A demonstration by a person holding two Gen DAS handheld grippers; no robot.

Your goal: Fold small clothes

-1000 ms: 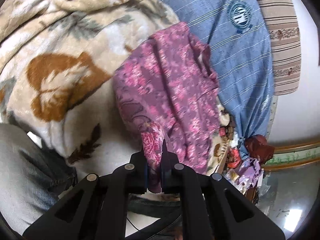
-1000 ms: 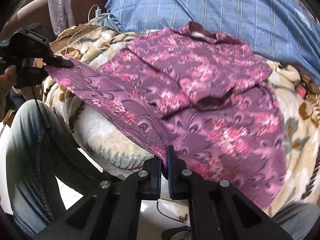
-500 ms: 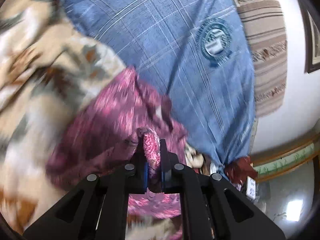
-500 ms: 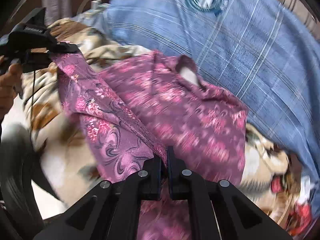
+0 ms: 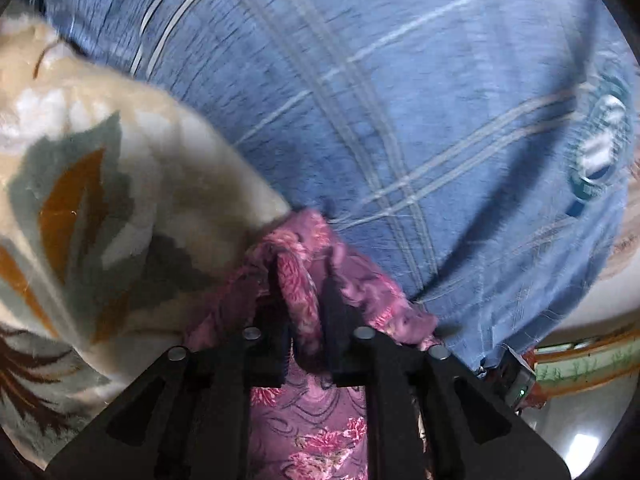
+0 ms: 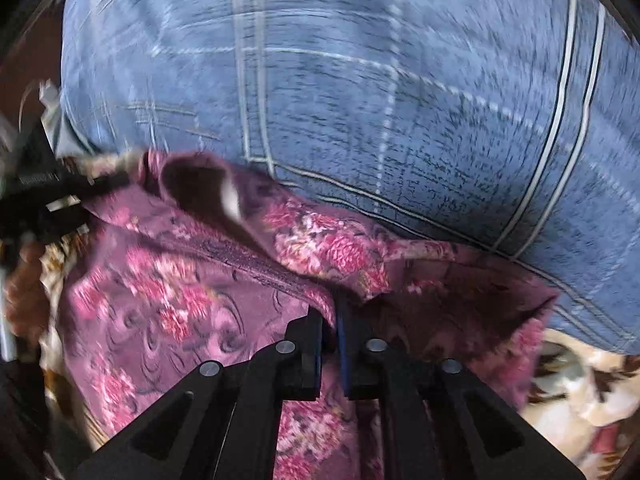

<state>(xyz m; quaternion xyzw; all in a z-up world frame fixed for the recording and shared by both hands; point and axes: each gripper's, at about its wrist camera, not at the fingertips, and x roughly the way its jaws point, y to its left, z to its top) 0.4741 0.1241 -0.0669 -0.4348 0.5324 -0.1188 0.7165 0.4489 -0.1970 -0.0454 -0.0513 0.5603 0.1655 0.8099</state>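
Left gripper (image 5: pixel 305 292) is pinching a bunched fold of the purple floral garment (image 6: pixel 168 304); its jaws have just been easing apart, with cloth still gripped between them. Right gripper (image 6: pixel 330 320) is likewise clamping the garment's hem, jaws just easing slightly wider. The garment is lying spread between both grippers over the cream leaf-patterned blanket (image 5: pixel 100 200). Beyond it, its far edge is meeting the blue checked pillow (image 6: pixel 360 100). Both views are showing motion blur.

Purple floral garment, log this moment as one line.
purple floral garment | left gripper gripping, opening | right gripper gripping, opening | near blue pillow
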